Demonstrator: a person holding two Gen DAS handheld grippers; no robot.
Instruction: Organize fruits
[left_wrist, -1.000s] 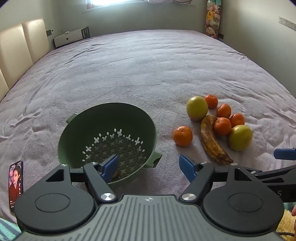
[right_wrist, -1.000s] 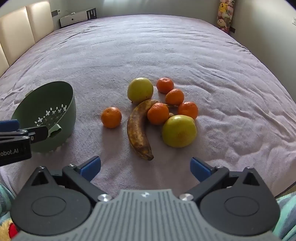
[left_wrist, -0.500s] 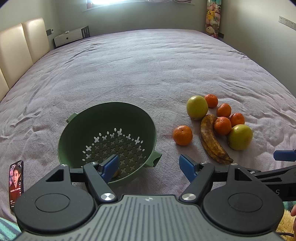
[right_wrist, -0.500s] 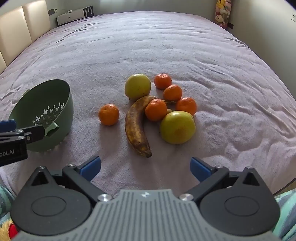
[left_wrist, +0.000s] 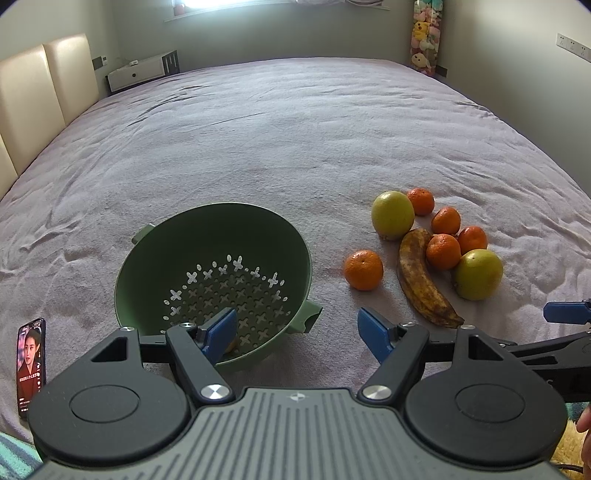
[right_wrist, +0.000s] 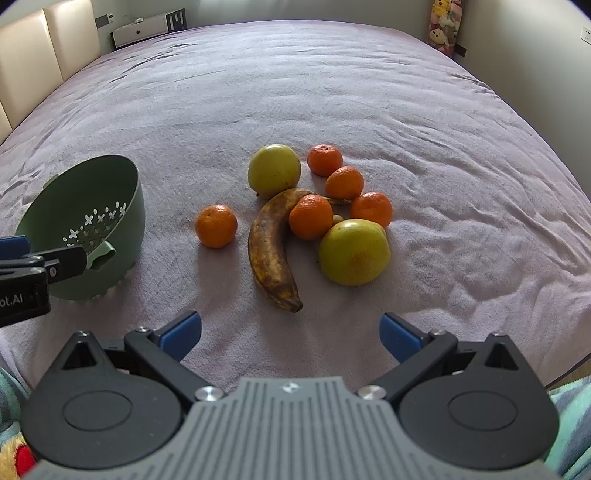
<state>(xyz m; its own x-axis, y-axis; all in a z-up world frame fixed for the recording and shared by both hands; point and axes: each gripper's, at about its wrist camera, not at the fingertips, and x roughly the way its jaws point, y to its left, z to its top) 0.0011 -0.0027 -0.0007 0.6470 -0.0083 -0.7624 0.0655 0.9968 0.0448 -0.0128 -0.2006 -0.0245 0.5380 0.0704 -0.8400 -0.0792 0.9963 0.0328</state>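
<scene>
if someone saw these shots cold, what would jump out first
Probably the fruit cluster on the purple bedspread: a brown-spotted banana with tangerines and two yellow-green fruits crowded to its right, plus a lone tangerine to its left. Next, the green colander tilted open towards the left gripper, its jaws open.

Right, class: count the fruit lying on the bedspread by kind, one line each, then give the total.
Tangerines: 5
Yellow-green round fruits: 2
Banana: 1
Total: 8, all on the bedspread outside the green colander
</scene>
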